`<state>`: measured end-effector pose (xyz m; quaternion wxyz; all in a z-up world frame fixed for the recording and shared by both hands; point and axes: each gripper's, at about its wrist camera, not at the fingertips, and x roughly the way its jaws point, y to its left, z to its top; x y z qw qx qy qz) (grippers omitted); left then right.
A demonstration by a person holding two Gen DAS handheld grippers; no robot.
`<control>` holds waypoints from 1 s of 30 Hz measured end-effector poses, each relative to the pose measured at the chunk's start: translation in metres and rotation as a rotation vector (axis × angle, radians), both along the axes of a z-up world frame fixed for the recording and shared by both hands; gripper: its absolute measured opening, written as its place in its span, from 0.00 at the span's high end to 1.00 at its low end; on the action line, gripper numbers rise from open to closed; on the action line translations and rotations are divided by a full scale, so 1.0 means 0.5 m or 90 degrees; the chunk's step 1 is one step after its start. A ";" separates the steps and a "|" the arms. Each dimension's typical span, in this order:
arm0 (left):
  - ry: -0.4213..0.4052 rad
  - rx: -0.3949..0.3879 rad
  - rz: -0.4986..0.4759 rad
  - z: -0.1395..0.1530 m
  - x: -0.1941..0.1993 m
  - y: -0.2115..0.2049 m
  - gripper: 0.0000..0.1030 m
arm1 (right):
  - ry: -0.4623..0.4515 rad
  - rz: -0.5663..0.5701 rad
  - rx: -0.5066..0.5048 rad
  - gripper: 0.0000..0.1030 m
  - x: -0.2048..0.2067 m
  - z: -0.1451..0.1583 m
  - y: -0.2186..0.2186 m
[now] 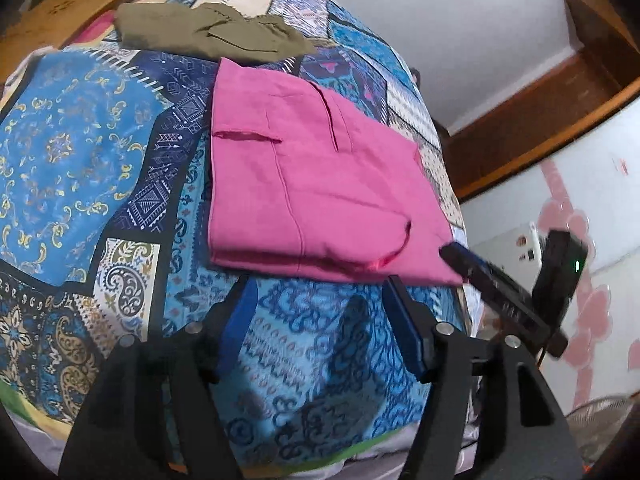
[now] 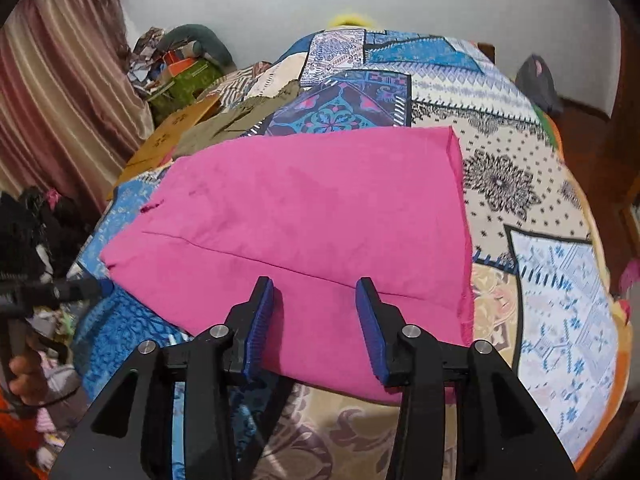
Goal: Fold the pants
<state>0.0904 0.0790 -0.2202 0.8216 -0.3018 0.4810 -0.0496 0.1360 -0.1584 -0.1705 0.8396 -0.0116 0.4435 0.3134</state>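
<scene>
The pink pants (image 1: 316,184) lie folded into a flat rectangle on the patterned bedspread (image 1: 80,152). My left gripper (image 1: 320,288) is open and empty, just short of their near edge. The right gripper (image 1: 452,254) shows in the left wrist view at the pants' right corner. In the right wrist view the pink pants (image 2: 312,208) fill the middle. My right gripper (image 2: 314,288) is open, its fingers low over the near edge and holding nothing. The left gripper's tip (image 2: 96,288) shows at the left edge.
Olive-green pants (image 1: 212,34) lie crumpled beyond the pink ones, also seen in the right wrist view (image 2: 236,120). A cardboard piece (image 2: 176,128) lies at the bed's far left. Clutter and a curtain (image 2: 52,92) stand left. The bedspread (image 2: 520,200) extends to the right.
</scene>
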 end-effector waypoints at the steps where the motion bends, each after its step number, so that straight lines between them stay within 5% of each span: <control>1: -0.001 -0.004 0.012 -0.001 0.004 0.000 0.38 | -0.007 0.002 -0.005 0.61 -0.003 0.000 0.002; 12: 0.003 0.009 0.065 0.004 0.042 -0.001 0.38 | -0.026 0.015 -0.012 0.59 -0.004 -0.002 0.002; 30: 0.020 -0.071 0.117 -0.017 0.061 0.044 0.38 | -0.033 0.022 0.000 0.56 -0.002 -0.007 0.002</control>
